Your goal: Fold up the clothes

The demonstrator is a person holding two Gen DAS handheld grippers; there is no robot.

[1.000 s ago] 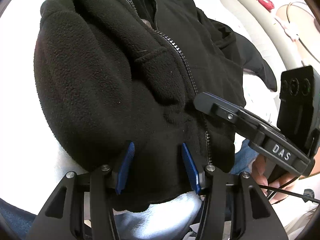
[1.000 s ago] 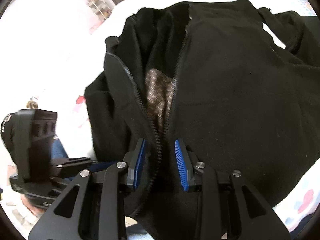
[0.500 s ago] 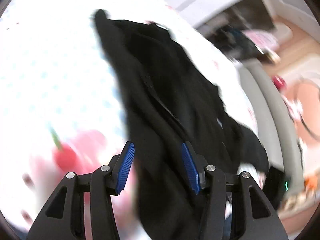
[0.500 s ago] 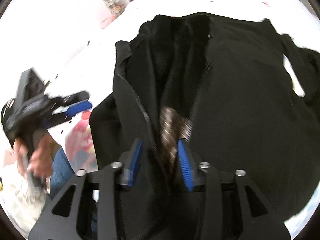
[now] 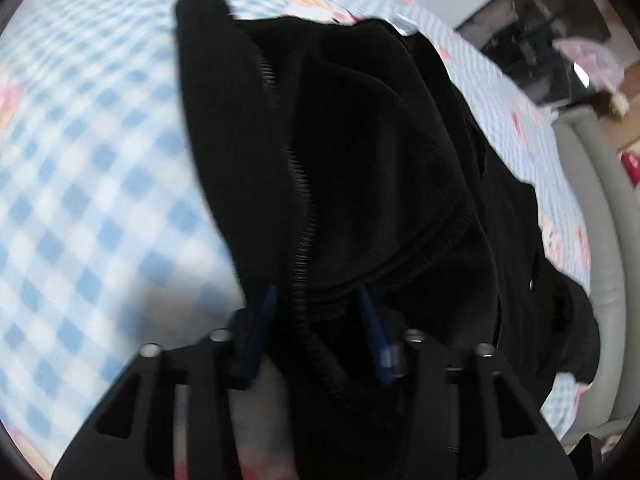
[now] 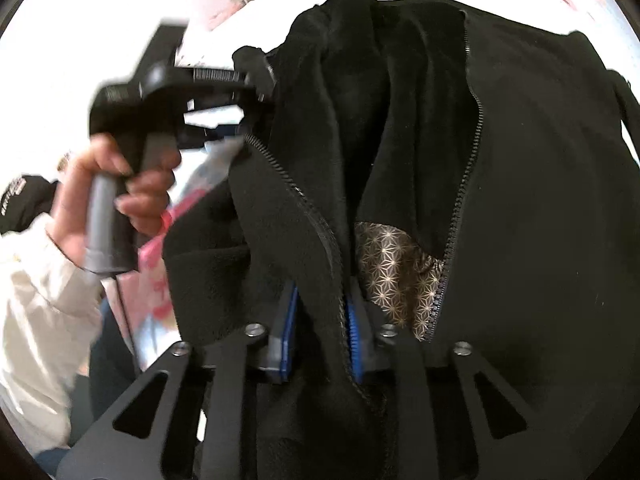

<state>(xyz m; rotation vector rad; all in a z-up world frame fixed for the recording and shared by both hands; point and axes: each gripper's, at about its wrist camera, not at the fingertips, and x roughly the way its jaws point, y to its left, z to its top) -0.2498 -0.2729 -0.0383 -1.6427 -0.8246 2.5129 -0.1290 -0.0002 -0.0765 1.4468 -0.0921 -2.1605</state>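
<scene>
The left gripper (image 5: pixel 318 320) has its 2 blue fingers (image 5: pixel 266 312) partly closed on the zipper edge of the black jacket (image 5: pixel 360 160), fleece bunched between them. The right gripper (image 6: pixel 320 320) pinches the other zipper edge between narrowly parted fingers (image 6: pixel 289 320). Just right of them a patterned lining (image 6: pixel 400 272) shows. Beyond both, the jacket spreads over a checked bedsheet (image 5: pixel 80 160). A hand (image 6: pixel 112 188) holds the left gripper's handle, motion-blurred.
</scene>
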